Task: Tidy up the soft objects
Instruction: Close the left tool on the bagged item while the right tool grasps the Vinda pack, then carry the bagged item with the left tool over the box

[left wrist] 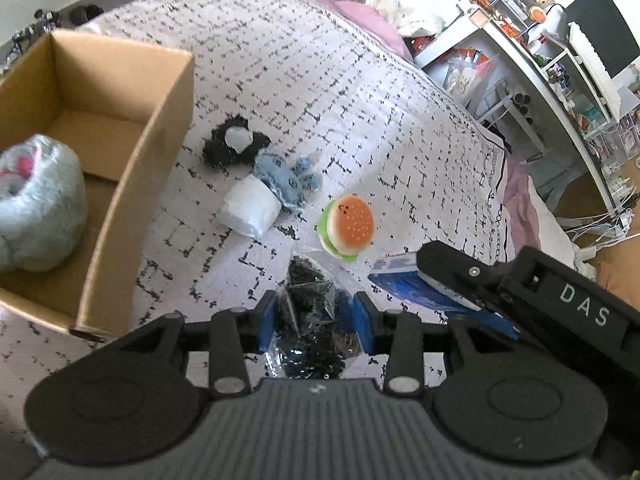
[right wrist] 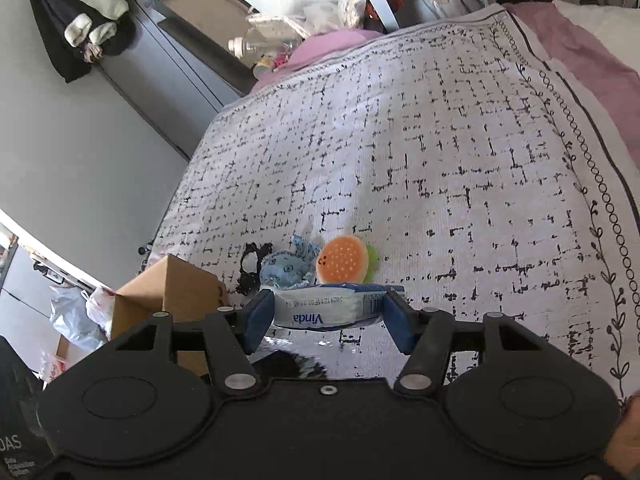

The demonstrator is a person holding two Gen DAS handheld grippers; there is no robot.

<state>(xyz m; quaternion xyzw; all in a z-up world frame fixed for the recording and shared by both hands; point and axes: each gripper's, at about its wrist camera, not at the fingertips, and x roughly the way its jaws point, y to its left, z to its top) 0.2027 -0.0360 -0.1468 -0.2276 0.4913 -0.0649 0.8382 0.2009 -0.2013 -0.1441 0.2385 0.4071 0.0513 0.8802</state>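
A burger toy (left wrist: 347, 226) lies on the bedspread (left wrist: 360, 100), right of the box (left wrist: 120, 184).

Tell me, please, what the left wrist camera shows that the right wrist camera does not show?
Only the left wrist view shows the inside of the cardboard box with a grey plush in it, and the white roll.

Only the right wrist view shows the Vinda tissue pack label and clothes hanging by the wall.

Both show the burger toy, the blue plush and the patterned bedspread.
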